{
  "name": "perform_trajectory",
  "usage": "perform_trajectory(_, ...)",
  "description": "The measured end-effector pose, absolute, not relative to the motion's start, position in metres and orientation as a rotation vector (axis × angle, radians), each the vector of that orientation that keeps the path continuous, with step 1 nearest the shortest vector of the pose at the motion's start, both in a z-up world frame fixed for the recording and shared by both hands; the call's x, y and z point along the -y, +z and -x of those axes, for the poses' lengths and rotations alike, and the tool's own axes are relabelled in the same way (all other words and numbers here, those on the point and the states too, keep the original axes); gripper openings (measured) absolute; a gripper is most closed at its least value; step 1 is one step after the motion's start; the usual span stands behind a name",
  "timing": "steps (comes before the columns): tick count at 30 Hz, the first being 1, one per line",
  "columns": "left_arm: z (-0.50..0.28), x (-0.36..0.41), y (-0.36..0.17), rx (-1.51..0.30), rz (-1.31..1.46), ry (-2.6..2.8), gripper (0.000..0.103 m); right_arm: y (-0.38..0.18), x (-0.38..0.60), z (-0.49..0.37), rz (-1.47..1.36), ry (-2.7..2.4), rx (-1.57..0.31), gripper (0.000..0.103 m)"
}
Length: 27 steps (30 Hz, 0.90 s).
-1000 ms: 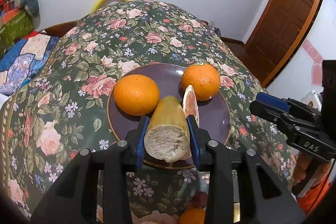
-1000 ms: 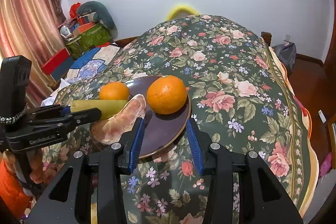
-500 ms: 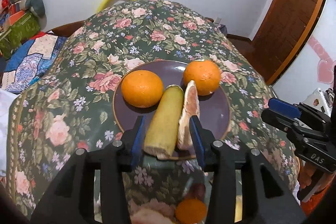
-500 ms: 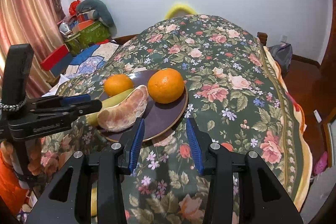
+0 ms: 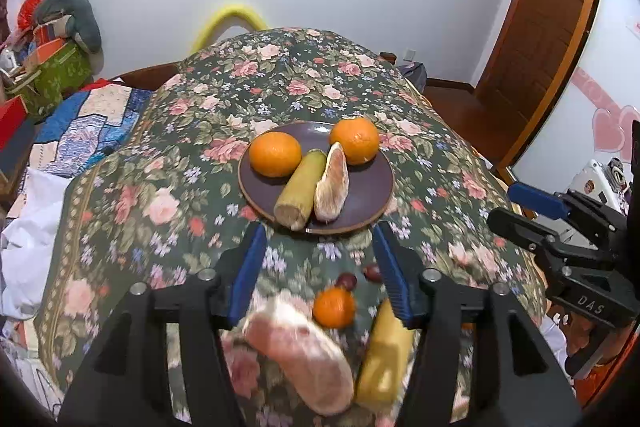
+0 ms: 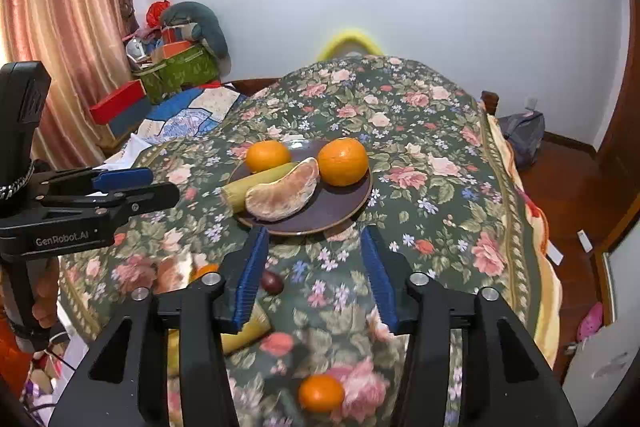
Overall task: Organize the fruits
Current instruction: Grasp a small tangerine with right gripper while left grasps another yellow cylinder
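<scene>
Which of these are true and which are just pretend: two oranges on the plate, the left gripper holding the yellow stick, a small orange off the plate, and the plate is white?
1. Two oranges sit on the plate. True.
2. The left gripper holds the yellow stick. False: it is open and the stick lies on the plate.
3. A small orange lies off the plate. True.
4. The plate is white. False: it is dark purple.

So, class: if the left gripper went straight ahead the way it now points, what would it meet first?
Probably the near rim of the dark plate, then the cut end of the yellow-green stalk beside the peeled pomelo segment. The left gripper is open and empty; depth is uncertain.
</scene>
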<state>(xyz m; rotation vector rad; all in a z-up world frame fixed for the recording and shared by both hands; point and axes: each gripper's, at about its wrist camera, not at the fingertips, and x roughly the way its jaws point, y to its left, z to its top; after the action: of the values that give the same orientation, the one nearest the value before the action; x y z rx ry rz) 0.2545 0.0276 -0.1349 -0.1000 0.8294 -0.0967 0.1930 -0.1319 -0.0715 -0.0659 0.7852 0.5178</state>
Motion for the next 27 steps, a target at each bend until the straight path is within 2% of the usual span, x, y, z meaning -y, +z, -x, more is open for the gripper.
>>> perform_trajectory(13, -0.192, 0.0, -0.128, -0.825, 0.085, -0.152, 0.061, -0.065, 0.149, -0.139, 0.076, 0.468, -0.769, 0.053)
perform_trajectory(27, -0.194, 0.033, -0.18, -0.916, 0.072, -0.177, 0.061, -0.119, 0.161, -0.126, 0.094, 0.439, -0.884, 0.053)
